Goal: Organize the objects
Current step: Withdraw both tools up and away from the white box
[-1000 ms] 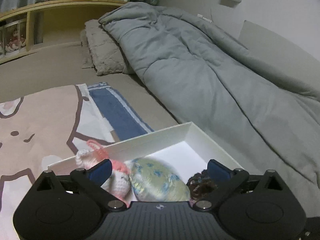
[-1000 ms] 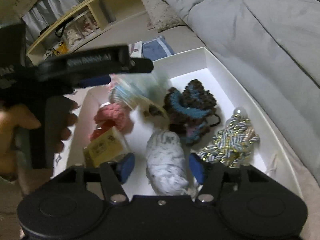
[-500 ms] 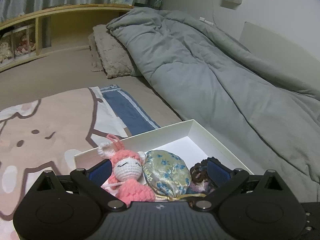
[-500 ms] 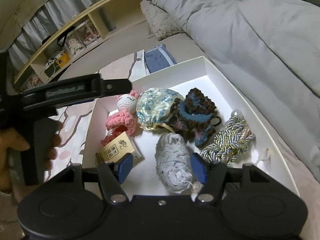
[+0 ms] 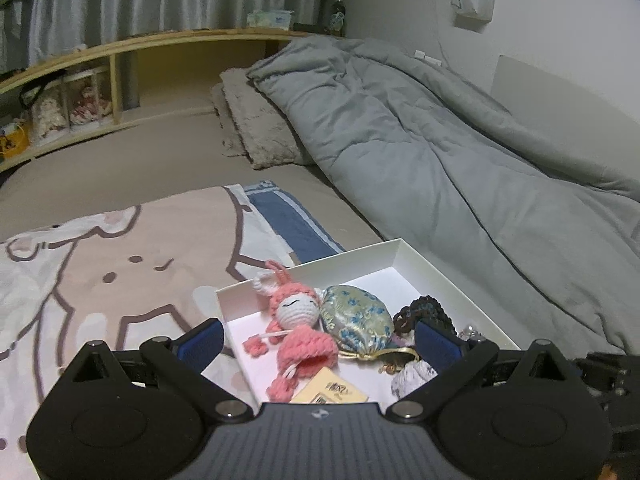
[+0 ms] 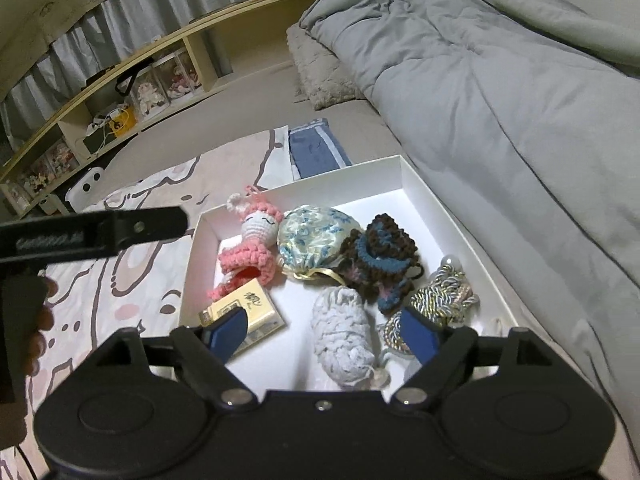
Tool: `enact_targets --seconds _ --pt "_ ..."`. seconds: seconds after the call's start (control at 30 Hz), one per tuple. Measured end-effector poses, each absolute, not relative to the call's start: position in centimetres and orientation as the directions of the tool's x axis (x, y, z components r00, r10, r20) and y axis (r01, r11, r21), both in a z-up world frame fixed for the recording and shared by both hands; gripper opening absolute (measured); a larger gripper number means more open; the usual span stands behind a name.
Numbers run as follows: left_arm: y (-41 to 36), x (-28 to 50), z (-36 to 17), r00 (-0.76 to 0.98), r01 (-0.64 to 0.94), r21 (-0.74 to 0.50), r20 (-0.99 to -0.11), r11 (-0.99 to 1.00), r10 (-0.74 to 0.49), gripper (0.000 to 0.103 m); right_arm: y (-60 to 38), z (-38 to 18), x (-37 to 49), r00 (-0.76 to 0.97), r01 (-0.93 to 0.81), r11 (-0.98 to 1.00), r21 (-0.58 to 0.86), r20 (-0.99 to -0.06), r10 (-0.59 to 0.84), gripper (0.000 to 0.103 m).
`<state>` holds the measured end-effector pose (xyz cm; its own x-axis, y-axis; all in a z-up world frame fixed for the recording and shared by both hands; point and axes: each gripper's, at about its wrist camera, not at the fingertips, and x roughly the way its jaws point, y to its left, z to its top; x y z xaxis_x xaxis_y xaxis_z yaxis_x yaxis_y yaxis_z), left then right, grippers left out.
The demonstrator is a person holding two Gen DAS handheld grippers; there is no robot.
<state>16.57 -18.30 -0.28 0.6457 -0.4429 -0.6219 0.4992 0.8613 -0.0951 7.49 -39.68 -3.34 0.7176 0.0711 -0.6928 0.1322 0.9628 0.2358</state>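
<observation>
A white box [image 6: 404, 178] lies on the bed and holds a pink crochet bunny [image 6: 252, 256], a floral pouch [image 6: 316, 238], a brown-blue crochet doll [image 6: 380, 254], a grey yarn bundle [image 6: 342, 338], a gold cord [image 6: 444, 300] and a yellow card pack [image 6: 248, 312]. My right gripper [image 6: 326, 330] is open and empty above the box's near end. My left gripper [image 5: 318, 340] is open and empty, above the box's left side [image 5: 424, 264]; the bunny [image 5: 296, 328] and pouch [image 5: 356, 322] show between its fingers.
A grey duvet [image 5: 460, 152] lies right of the box, a pillow [image 5: 256, 128] beyond it. A cartoon-print blanket [image 5: 120, 264] lies to the left. A wooden shelf [image 6: 120, 80] with dolls runs along the back. My left gripper's body [image 6: 80, 236] shows at left in the right wrist view.
My left gripper has pulled back to the left and up, away from over the pouch. My right gripper has risen and drawn back a little. The box contents lie still.
</observation>
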Motion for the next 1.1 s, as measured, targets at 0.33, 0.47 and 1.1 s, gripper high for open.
enact_targets --seconds 0.33,0.47,1.1 --pt "-16.1 12.3 1.8 0.691 0.462 -0.046 -0.607 0.886 -0.392 0.103 -39.8 0.1 4.3 0.753 0.114 0.971 0.211 -0.655 0.054 0.103" --pt "-15.4 10.6 2.7 0.702 0.446 -0.039 -0.605 0.894 -0.377 0.103 -39.7 1.3 3.1 0.762 0.106 0.975 0.196 -0.646 0.047 0.103" --pt "-12.6 2.4 5.7 0.738 0.386 -0.038 -0.587 0.922 -0.333 0.103 -38.5 4.6 -3.9 0.803 0.105 0.986 0.13 -0.596 -0.007 0.103"
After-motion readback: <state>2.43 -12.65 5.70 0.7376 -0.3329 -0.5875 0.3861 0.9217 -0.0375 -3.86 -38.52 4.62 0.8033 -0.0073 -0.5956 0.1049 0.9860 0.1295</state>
